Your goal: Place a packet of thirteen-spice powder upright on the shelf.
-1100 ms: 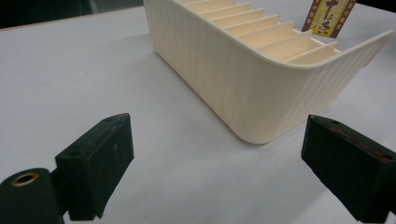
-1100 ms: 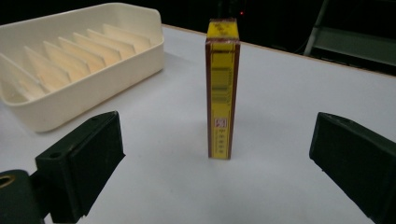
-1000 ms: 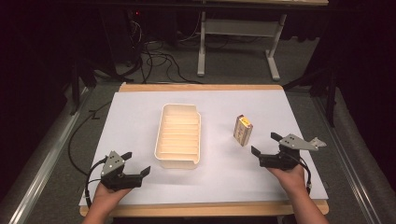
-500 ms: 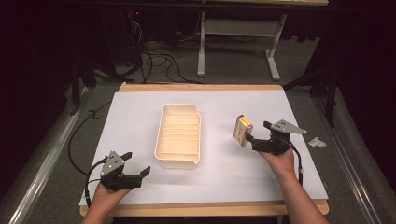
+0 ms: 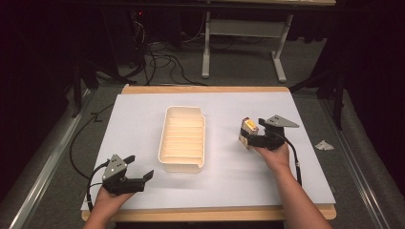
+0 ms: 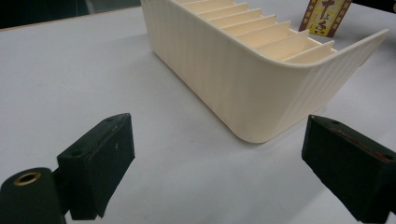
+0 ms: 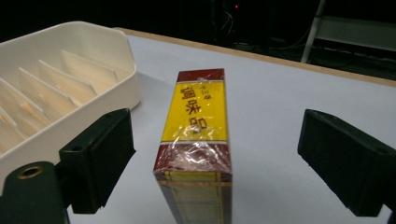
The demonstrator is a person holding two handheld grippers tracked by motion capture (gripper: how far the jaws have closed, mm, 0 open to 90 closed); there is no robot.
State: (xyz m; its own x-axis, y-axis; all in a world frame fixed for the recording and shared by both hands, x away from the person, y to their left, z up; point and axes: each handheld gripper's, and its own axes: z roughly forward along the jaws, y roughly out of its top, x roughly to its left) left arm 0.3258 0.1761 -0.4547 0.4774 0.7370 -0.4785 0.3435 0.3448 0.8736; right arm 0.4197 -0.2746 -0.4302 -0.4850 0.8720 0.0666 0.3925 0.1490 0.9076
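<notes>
The right gripper [image 7: 215,158] has its jaws spread wide on either side of the small yellow-and-maroon film-wrapped box [image 7: 196,135], not yet touching it. The box stands at three o'clock of the cream ribbed plastic tray with slotted dividers [image 5: 184,138], near it but apart. The left gripper [image 5: 138,168], jaws also apart and holding nothing, rests at the tray's seven o'clock. Judging by this, the grasp is only being lined up; closing and any moving remain. The white-covered tabletop [image 5: 143,119] has a wooden edge. Beyond twelve o'clock lie grey carpet, cables and a table frame.
</notes>
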